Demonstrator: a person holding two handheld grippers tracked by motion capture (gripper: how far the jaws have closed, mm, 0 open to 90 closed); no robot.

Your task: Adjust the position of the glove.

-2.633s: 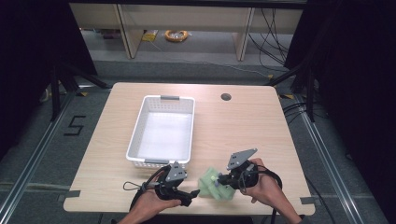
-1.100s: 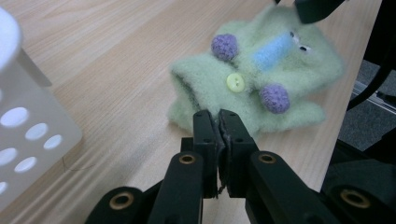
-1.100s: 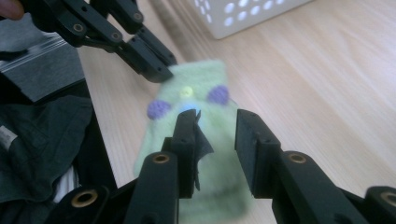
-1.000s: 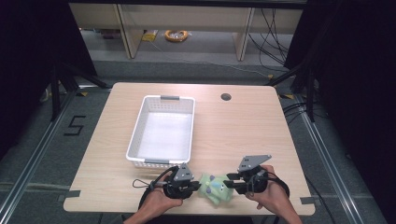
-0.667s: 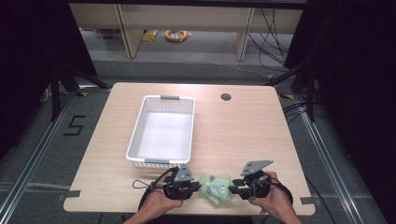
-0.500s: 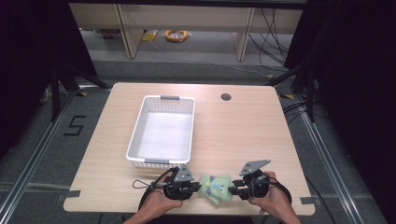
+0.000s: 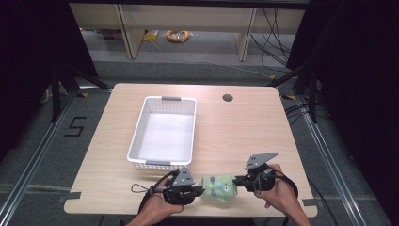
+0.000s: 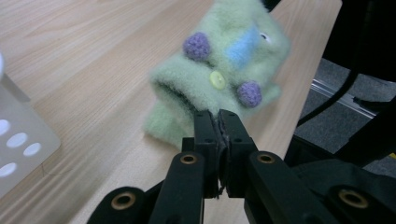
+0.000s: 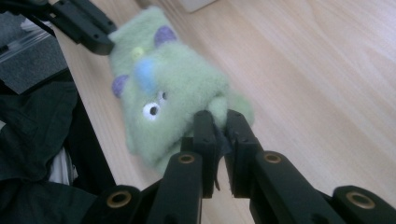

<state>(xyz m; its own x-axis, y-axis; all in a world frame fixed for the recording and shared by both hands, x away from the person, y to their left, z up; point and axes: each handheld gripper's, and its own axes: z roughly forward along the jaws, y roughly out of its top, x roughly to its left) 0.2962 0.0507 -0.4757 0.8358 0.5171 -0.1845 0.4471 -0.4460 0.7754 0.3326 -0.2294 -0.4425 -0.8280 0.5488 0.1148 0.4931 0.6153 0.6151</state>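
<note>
**Both my grippers clamped on the green mitten at the near table edge**

My left gripper (image 7: 201, 190) has its two black jaws pressed together on the cuff edge of a fuzzy pale-green knitted mitten (image 7: 219, 187) with purple pompoms, a yellow button, a blue patch and googly eyes. In the left gripper view the jaws (image 8: 218, 122) meet right at the lip of the cuff opening, with only a pinch of the fabric between them.

My right gripper (image 7: 240, 181) grips the opposite end. Its jaws have just been closing, and in the right gripper view (image 9: 217, 122) they are nearly together with a fold of the mitten's green fleece caught between them, just below the googly eyes.

The mitten lies between my two hands on the light wooden table (image 7: 235, 132), close to the near edge, stretched from one gripper to the other.

Just beyond my left gripper stands a white perforated plastic basket (image 7: 136, 141), its near wall close to the mitten but apart from it; a corner of it (image 8: 18, 140) shows beside my left jaws. A small round dark hole (image 7: 227, 98) sits in the tabletop near the far edge, well apart. Nothing lies between the mitten and the basket. Black cables trail from both grippers over the near table edge.
</note>
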